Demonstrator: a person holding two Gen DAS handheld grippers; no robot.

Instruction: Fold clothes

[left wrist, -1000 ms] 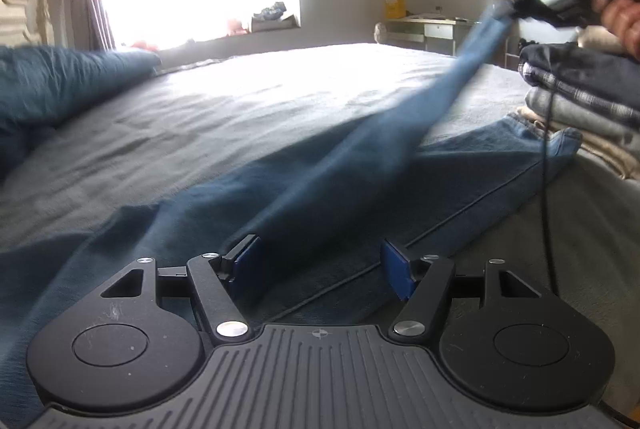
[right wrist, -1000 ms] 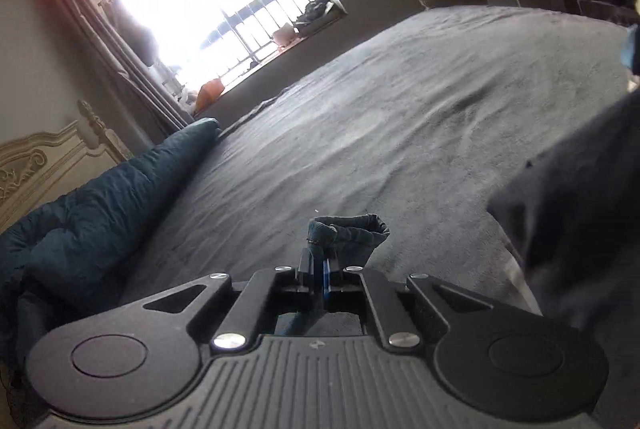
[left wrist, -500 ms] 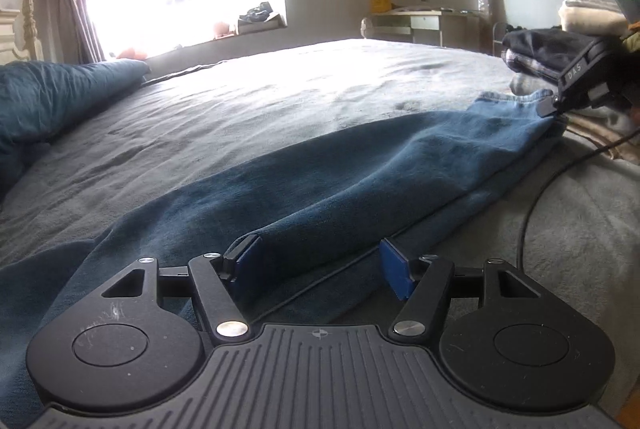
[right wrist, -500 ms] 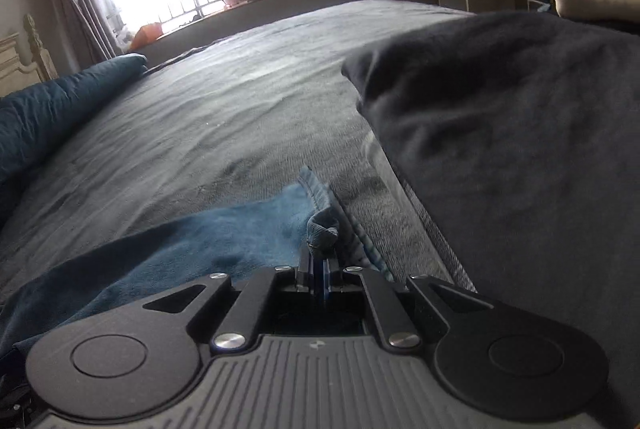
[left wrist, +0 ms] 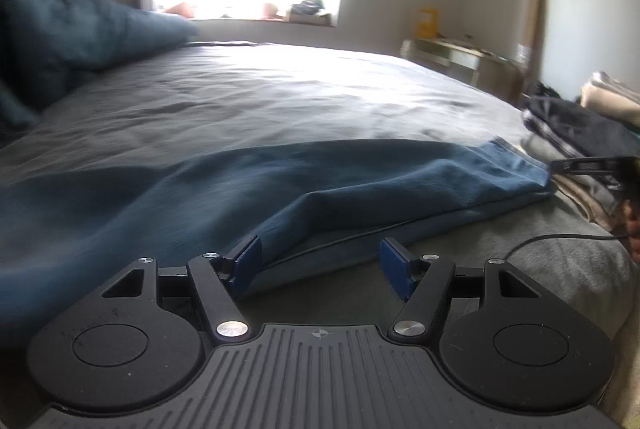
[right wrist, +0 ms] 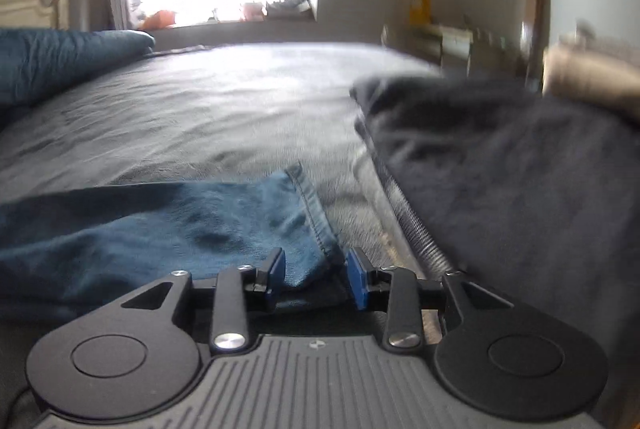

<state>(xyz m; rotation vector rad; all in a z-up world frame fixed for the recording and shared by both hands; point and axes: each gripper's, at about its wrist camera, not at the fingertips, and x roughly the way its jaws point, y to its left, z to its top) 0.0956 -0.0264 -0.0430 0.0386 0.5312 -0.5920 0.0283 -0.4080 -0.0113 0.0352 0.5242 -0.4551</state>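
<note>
Blue jeans (left wrist: 280, 189) lie flat along the grey bed (left wrist: 280, 101), one leg laid over the other. My left gripper (left wrist: 320, 265) is open at their near edge. The fabric's fold lies beside its left pad (left wrist: 246, 263), and the right pad is over bare sheet. In the right wrist view the jeans' hem (right wrist: 308, 205) lies on the bed between the pads of my right gripper (right wrist: 316, 273). Its jaws are opening and the pads no longer press the cloth. The left wrist view shows the right gripper (left wrist: 588, 165) at the hem end.
A stack of folded clothes (right wrist: 500, 169) sits right of the hem, also visible as the stack (left wrist: 572, 125). A dark blue duvet (left wrist: 72, 41) is bunched at the far left. A black cable (left wrist: 560, 239) trails across the sheet. A dresser (left wrist: 452, 61) stands beyond the bed.
The right gripper brought the lifted jeans leg down onto the bed beside the stack, then parted its jaws off the hem. The left gripper shifted, so the jeans' edge now sits at its left pad.
</note>
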